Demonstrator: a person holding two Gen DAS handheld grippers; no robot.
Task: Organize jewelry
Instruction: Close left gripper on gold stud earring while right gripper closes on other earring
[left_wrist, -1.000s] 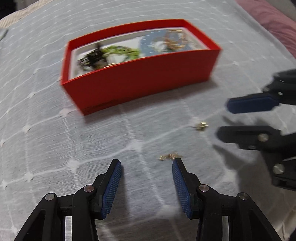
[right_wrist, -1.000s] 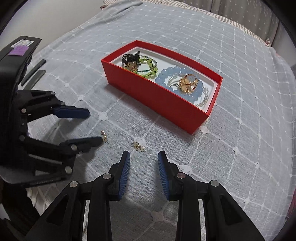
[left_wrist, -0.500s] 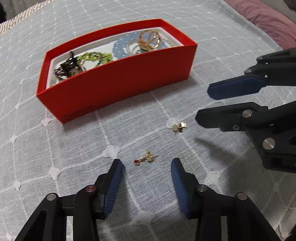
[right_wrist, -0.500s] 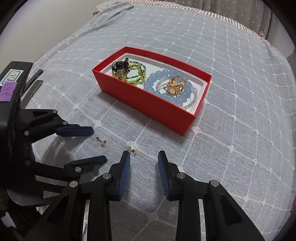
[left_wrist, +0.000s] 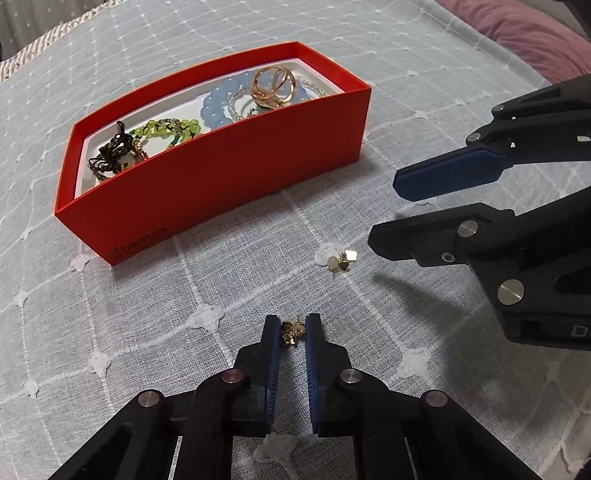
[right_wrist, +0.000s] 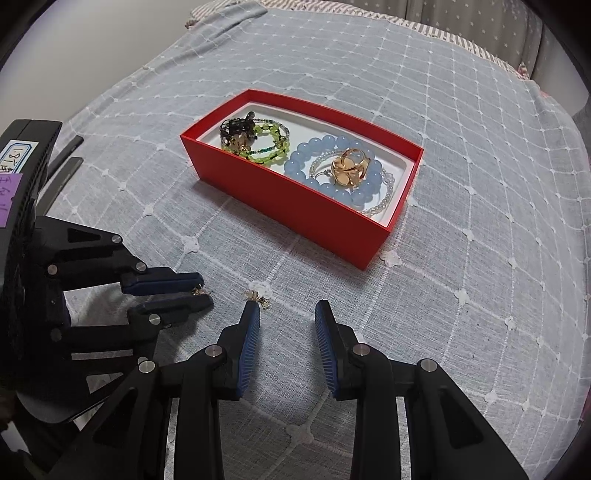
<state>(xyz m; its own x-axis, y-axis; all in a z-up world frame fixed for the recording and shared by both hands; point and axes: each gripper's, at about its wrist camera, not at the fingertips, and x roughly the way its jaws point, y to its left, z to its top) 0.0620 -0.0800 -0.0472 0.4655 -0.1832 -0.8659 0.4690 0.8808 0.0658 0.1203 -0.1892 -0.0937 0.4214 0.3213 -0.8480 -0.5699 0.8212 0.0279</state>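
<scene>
A red box (left_wrist: 229, 177) (right_wrist: 295, 205) holds a dark brooch, a green bead bracelet (right_wrist: 269, 144), a blue bead bracelet (left_wrist: 218, 107) and a gold ring (right_wrist: 349, 168). My left gripper (left_wrist: 292, 326) (right_wrist: 201, 290) is shut on a small gold earring (left_wrist: 291, 330), down at the cloth. A second gold earring (left_wrist: 341, 260) (right_wrist: 260, 298) lies on the cloth, just beyond the left fingertip of my right gripper (right_wrist: 286, 310) (left_wrist: 384, 210), which is open and empty.
A grey quilted bedspread (right_wrist: 461, 277) with white stitched squares covers the whole surface. A pink pillow (left_wrist: 535, 40) lies at the far right. Two dark flat strips (right_wrist: 68, 164) lie at the left edge.
My left gripper has closed its fingers around the nearer gold earring. The box now sits further away in the right wrist view, as the right gripper drew back a little.
</scene>
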